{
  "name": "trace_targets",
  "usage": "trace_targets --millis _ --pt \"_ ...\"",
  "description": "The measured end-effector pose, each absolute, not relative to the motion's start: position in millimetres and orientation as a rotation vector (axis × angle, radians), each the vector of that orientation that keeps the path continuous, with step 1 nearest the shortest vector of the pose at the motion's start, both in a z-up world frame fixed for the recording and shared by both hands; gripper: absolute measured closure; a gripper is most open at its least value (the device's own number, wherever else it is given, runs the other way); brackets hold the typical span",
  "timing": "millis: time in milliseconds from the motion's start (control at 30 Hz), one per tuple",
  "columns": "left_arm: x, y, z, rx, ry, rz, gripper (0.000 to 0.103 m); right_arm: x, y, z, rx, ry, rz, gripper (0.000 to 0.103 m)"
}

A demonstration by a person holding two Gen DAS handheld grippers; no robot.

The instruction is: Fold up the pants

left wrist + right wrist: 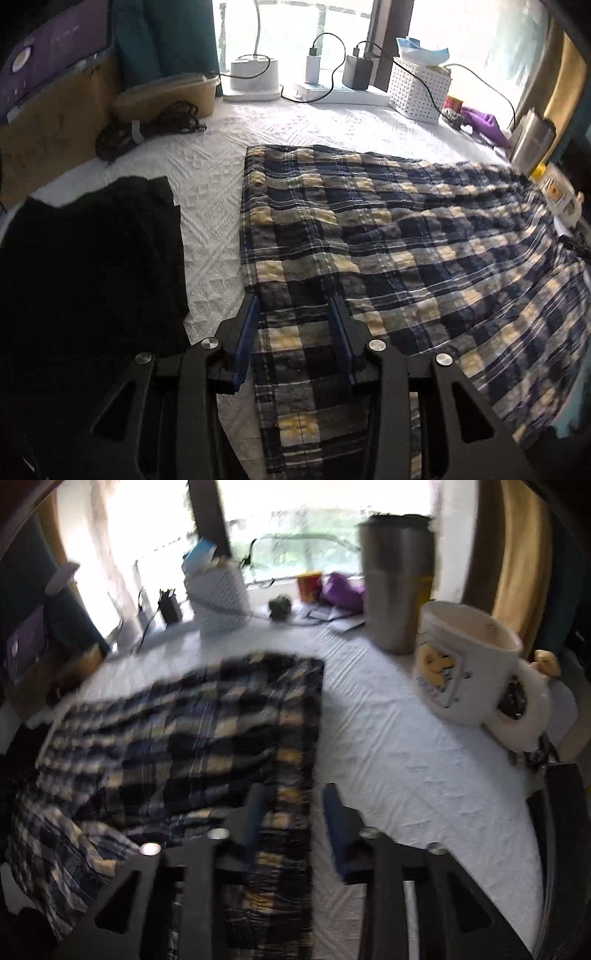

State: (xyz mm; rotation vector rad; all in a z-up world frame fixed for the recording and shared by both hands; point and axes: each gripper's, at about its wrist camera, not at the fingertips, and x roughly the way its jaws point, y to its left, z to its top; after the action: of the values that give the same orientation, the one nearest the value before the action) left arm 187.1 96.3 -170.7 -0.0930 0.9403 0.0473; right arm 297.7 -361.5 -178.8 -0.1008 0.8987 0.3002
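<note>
Navy, yellow and white plaid pants [406,240] lie spread flat on a white textured cloth [207,192]. My left gripper [293,306] hovers low over their near left edge. Its jaws stand apart, with the left finger at the hem, the right finger over the fabric, and flat cloth in the gap. In the blurred right wrist view the pants [184,738] fill the left half. My right gripper [293,797] straddles their right edge with a strip of fabric between the separated fingers. Neither pair of pads visibly presses the cloth.
A black garment [92,258] lies left of the pants. At the back stand a power strip with chargers [343,92], a white basket [421,88] and a tan case [166,96]. Right of the pants are a steel tumbler [395,587], a white mug [465,664] and a tape roll [524,716].
</note>
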Motion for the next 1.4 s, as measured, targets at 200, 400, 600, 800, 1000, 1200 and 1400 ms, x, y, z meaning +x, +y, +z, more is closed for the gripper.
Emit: trace_targets --millis 200,400,600,800,1000,1200,1400 --pt "185.8 105.3 -172.1 -0.050 0.923 0.119 0.065 285.2 -359.0 -175.5 -0.207 0.866 0.197 0.075" --pt "171.3 129.7 -160.3 -0.149 0.916 0.149 0.065 252.5 -386.7 -153.7 -0.172 0.795 0.114 0.075" --pt "142.8 122.5 -142.7 -0.154 0.863 0.101 0.065 204.1 -397.2 -149.5 -0.215 0.779 0.073 0.026" --pt "109.1 112.6 -138.4 -0.176 0.850 0.066 0.065 150.8 -400.9 -152.0 -0.253 0.751 0.036 0.021" --pt "84.7 112.0 -139.1 -0.221 0.852 0.058 0.065 113.8 -394.3 -165.2 -0.342 0.748 0.022 0.021" --pt "77.3 108.1 -133.9 -0.226 0.843 0.053 0.065 99.2 -367.8 -192.6 -0.499 0.750 0.035 0.021" --pt "77.6 102.5 -128.3 -0.214 0.839 0.043 0.065 94.2 -343.1 -202.7 -0.561 0.716 0.086 0.022"
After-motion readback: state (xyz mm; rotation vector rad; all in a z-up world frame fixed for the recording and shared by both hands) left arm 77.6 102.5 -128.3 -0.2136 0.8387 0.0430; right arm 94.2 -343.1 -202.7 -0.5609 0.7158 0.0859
